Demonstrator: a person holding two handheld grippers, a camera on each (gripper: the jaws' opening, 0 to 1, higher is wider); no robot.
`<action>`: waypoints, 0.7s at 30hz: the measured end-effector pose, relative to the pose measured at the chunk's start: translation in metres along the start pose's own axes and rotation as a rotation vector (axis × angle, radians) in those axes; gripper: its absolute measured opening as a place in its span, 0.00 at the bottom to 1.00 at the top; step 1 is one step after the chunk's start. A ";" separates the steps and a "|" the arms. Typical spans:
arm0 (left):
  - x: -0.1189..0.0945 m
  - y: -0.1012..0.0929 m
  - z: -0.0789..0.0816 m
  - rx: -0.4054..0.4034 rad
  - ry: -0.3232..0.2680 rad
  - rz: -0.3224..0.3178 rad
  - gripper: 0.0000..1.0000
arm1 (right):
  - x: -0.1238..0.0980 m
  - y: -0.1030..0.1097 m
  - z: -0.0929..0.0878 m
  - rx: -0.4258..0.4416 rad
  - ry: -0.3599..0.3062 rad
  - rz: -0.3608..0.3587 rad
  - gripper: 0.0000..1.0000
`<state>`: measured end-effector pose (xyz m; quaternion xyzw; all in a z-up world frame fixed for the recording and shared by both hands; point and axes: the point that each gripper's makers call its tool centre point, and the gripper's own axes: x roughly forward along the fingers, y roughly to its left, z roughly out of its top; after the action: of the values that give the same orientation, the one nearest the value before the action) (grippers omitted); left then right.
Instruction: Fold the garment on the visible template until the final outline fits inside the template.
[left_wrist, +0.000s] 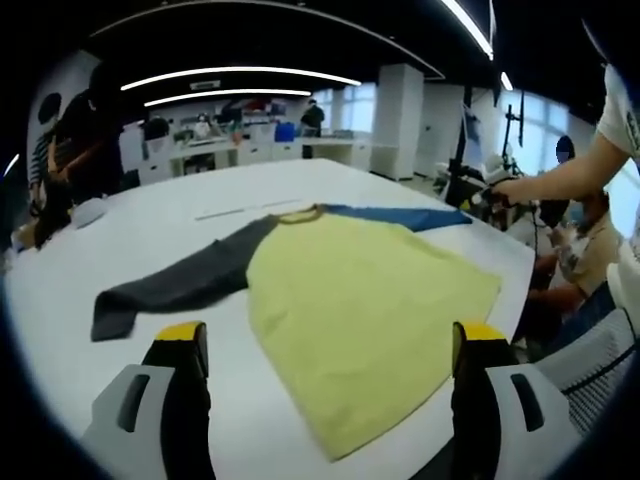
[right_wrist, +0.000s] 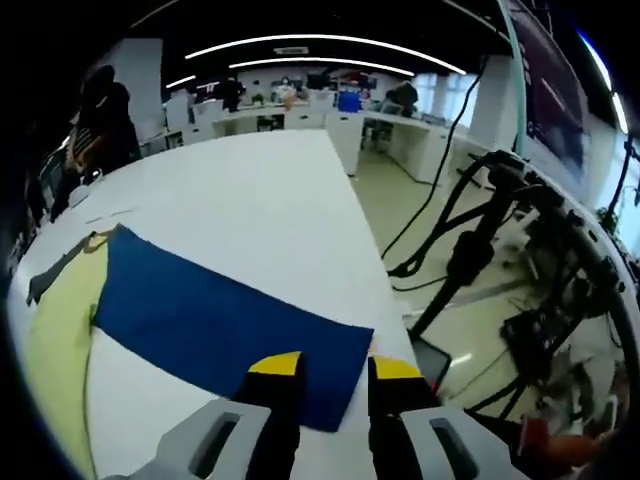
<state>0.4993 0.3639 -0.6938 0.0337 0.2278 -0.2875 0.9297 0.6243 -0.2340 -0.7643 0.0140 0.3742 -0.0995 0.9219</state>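
Starting: I judge the fold barely begun; the shirt (left_wrist: 360, 310) lies flat and spread on the white table (left_wrist: 150, 240).
Left gripper (left_wrist: 325, 345): jaws wide apart, empty, hovering short of the hem.
Right gripper (right_wrist: 335, 378): jaws narrowed at the blue sleeve (right_wrist: 215, 320) cuff; I cannot tell if it pinches.
Template: I cannot make it out.
Count: one shirt, two sleeves, grey (left_wrist: 180, 285) and blue.
Left: every fold.
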 end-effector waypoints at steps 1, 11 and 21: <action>0.000 -0.001 0.000 0.000 0.001 -0.001 0.99 | 0.000 0.000 -0.001 0.000 0.002 0.001 0.23; -0.003 0.001 -0.003 0.006 0.006 0.003 0.99 | -0.006 0.004 -0.026 0.047 0.045 0.002 0.24; -0.003 0.001 -0.006 -0.001 0.010 0.007 0.98 | -0.009 0.002 -0.034 0.082 0.066 -0.013 0.19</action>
<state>0.4953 0.3675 -0.6975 0.0352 0.2324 -0.2840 0.9296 0.5947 -0.2273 -0.7826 0.0524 0.3999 -0.1203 0.9071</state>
